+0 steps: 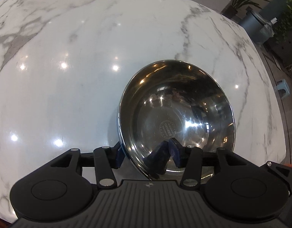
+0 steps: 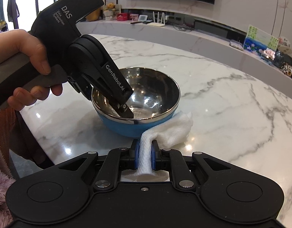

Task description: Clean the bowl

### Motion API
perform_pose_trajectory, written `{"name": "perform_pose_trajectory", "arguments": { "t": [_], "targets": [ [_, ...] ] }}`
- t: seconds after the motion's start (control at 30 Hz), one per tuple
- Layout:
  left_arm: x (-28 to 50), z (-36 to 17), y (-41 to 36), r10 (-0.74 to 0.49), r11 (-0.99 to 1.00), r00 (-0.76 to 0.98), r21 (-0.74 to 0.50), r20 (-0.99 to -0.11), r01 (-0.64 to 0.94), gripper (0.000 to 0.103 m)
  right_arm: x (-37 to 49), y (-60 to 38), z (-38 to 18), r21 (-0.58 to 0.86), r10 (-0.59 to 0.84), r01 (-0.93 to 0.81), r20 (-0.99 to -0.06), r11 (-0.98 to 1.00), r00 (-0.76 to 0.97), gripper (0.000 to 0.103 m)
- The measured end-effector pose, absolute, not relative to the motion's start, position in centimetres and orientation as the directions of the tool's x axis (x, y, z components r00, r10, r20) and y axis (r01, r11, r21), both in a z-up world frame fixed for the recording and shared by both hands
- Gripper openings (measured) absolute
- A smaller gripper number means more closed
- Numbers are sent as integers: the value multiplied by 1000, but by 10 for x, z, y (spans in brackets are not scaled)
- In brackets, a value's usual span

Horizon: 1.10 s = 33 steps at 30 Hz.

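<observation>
Marble table [image 2: 231, 98] spreads beyond bowl [image 2: 146, 98]; left tool [image 1: 147, 154] pinches its rim, right tool [image 2: 145, 156] clamps cloth [image 2: 170, 131].

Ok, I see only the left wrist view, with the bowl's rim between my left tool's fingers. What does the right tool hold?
Observer: The right tool is shut on a white cloth.
Operator: Is the cloth inside the bowl?
Observer: No. It lies on the table, against the outside of the bowl.
Operator: What colour is that outside?
Observer: Blue; only the inside is steel.
</observation>
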<state>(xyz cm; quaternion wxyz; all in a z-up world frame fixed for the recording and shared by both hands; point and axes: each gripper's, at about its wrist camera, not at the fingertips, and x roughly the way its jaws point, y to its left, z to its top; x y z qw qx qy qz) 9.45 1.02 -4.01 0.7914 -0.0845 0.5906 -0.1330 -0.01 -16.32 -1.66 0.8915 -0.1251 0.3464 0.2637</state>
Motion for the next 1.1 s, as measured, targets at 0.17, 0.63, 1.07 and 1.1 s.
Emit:
{"name": "perform_pose_trajectory", "arguments": {
  "t": [0.17, 0.63, 1.07, 1.1],
  "targets": [
    [95, -39, 12, -325, 944, 255, -297, -911, 143, 40, 10, -178, -11, -43, 348, -491, -651, 870, 674, 12],
    [91, -36, 2, -353, 924, 205, -306, -913, 228, 35, 8, -187, -8, -48, 363, -513, -649, 857, 669, 12],
    [84, -36, -2, -324, 938, 253, -275, -912, 209, 36, 0, -178, -22, -30, 376, -537, -682, 843, 627, 12],
    [82, -35, -2, -320, 941, 264, -272, -910, 202, 36, 0, -178, -23, -29, 375, -536, -682, 844, 628, 12]
  ]
}}
